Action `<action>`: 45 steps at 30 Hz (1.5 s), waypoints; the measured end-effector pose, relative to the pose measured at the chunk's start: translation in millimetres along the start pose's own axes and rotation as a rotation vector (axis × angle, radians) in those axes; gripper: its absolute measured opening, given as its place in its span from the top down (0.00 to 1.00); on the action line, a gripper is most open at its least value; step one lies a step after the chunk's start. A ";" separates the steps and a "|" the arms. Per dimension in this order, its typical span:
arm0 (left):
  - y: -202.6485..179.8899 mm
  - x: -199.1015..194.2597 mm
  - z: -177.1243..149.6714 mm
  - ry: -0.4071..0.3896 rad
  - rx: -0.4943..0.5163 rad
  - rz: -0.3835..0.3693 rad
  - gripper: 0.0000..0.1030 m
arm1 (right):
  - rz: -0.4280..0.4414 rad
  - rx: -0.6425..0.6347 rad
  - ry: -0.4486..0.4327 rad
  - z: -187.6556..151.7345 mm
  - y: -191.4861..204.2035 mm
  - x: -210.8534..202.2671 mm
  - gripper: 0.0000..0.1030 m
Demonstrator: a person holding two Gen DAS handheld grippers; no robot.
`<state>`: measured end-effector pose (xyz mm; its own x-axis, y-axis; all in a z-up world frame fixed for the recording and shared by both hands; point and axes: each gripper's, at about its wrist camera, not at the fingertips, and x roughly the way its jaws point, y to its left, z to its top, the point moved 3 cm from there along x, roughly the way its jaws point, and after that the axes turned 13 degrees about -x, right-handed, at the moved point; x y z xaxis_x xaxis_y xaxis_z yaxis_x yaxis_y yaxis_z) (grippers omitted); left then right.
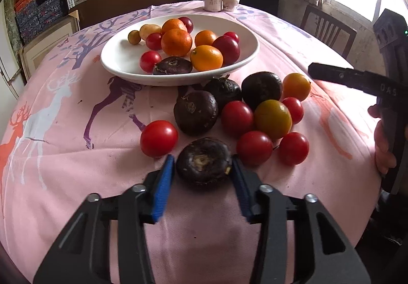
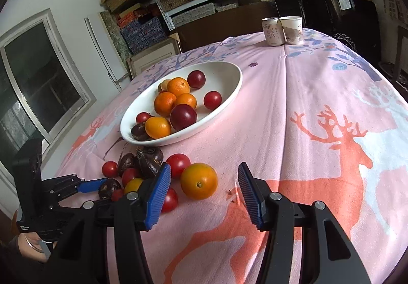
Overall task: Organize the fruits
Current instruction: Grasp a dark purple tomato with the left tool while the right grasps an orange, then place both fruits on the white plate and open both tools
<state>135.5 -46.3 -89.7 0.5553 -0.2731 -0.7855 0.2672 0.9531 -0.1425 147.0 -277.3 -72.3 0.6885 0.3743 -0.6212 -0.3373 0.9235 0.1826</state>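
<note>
A white bowl on the pink tablecloth holds oranges, red tomatoes, a potato and one dark water chestnut. In front of it lie loose red tomatoes, an orange fruit and dark water chestnuts. My left gripper is open, its blue pads on either side of the nearest water chestnut, close to touching it. My right gripper is open and empty above the cloth, just right of an orange. The bowl also shows in the right wrist view.
A drink can and a paper cup stand at the table's far edge. A wooden chair stands at the far right. Shelves of boxes line the back wall. The right-hand gripper body shows at the right.
</note>
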 end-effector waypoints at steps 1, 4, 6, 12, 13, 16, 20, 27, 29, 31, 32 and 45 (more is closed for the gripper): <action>2.3 -3.4 0.7 -0.021 -0.015 -0.007 0.61 | -0.001 -0.004 0.009 -0.1 0.6 1.7 0.46; 9.2 -16.7 1.7 -0.104 -0.060 -0.032 0.61 | -0.009 -0.038 0.044 0.0 6.0 8.2 0.47; 11.6 -24.3 1.5 -0.148 -0.074 -0.043 0.61 | -0.023 -0.067 0.074 0.1 11.2 14.4 0.47; 9.3 -28.3 1.6 -0.157 -0.067 -0.051 0.61 | -0.031 -0.075 0.167 0.6 13.3 35.3 0.59; 9.9 -29.4 0.7 -0.160 -0.068 -0.052 0.61 | -0.023 -0.074 0.169 0.4 13.5 36.4 0.64; 11.7 -30.8 0.2 -0.162 -0.078 -0.055 0.61 | -0.037 -0.099 0.141 0.3 17.5 30.8 0.65; 13.7 -32.6 0.4 -0.168 -0.092 -0.061 0.61 | -0.048 -0.092 0.075 1.2 15.8 18.4 0.65; 18.2 -35.2 1.6 -0.186 -0.116 -0.058 0.61 | -0.041 -0.062 0.037 2.1 10.0 10.1 0.65; 21.2 -35.1 3.8 -0.178 -0.136 -0.061 0.61 | -0.049 -0.059 0.034 3.3 10.7 8.9 0.65; 24.5 -32.6 9.2 -0.149 -0.154 -0.077 0.61 | -0.030 -0.045 0.039 6.0 10.5 9.9 0.65; 25.4 -31.9 13.3 -0.139 -0.156 -0.082 0.61 | -0.014 -0.038 0.044 8.7 10.9 11.2 0.65; 42.4 7.9 122.3 -0.184 -0.136 0.042 0.60 | -0.069 -0.026 0.043 122.8 -7.1 75.2 0.65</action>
<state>247.5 -24.0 -28.3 0.7016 -0.2404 -0.6708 0.1394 0.9695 -0.2017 280.0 -245.4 -26.8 0.6824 0.3053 -0.6641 -0.3067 0.9443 0.1189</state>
